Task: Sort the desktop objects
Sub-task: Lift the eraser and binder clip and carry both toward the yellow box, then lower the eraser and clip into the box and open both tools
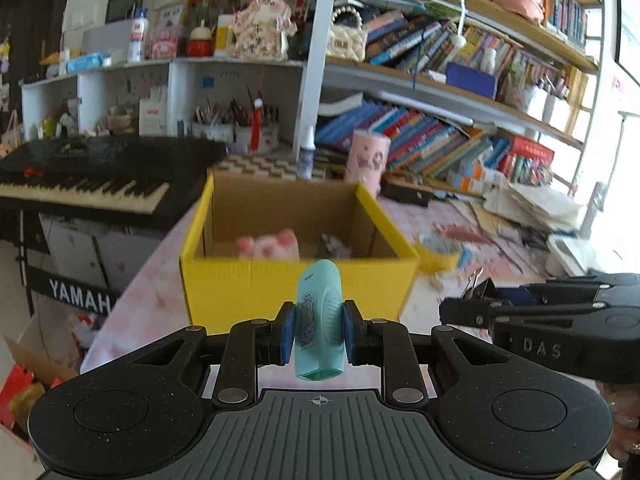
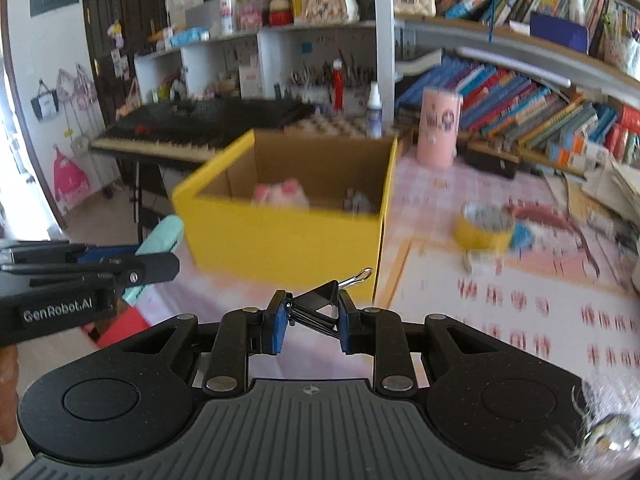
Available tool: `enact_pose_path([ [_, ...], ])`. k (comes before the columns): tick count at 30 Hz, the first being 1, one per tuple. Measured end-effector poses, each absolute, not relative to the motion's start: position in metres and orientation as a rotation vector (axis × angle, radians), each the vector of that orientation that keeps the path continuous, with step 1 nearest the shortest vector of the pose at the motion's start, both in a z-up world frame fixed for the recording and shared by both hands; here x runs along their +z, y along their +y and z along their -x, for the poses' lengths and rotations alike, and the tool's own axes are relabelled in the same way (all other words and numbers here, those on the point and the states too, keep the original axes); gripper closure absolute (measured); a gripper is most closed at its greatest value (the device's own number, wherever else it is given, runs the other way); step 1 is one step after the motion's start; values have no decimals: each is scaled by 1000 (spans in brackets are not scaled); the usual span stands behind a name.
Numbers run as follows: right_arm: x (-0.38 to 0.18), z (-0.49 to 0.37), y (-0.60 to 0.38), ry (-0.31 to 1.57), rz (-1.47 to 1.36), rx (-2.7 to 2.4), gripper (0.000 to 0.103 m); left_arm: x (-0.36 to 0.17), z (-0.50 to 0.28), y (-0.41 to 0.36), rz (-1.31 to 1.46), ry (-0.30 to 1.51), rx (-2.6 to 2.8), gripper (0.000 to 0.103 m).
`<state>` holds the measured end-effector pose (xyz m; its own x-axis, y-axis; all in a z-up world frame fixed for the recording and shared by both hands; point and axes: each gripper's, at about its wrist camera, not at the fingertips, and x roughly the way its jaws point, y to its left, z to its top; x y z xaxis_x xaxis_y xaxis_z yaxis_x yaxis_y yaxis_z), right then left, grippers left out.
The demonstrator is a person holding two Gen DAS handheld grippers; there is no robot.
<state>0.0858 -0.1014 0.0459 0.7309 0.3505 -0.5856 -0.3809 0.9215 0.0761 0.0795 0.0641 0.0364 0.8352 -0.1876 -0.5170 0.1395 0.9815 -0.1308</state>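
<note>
Can't really make out the blurred pink thing point(image 1: 267, 246) and grey lump point(image 1: 335, 246) down in the yellow box point(image 1: 296, 288), nor the smeared print on the table point(image 2: 520, 304).

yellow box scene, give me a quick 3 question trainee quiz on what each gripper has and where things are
1. What does the left gripper hold?
2. True or false: the right gripper is shut on a black binder clip.
3. The yellow box is: A) empty B) holding a pink item C) closed with a lid.

Key: 1. A teal correction tape, pinched between its pads. 2. True. 3. B.
</note>
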Motion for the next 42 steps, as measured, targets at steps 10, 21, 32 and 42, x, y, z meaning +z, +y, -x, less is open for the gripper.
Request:
enact_pose_path([
  [10, 74, -176, -101, 525, 59, 479, 80, 38, -163, 47, 70, 546, -101, 80],
  [21, 69, -265, -88, 544, 131, 570, 80, 9, -235, 13, 10, 682, -96, 80],
  [32, 8, -357, -28, 948, 326, 803, 80, -27, -262, 2, 95, 881, -151, 78],
  [42, -17, -369, -22, 1113, 351, 889, 79, -29, -264, 3, 113, 924, -147, 74],
])
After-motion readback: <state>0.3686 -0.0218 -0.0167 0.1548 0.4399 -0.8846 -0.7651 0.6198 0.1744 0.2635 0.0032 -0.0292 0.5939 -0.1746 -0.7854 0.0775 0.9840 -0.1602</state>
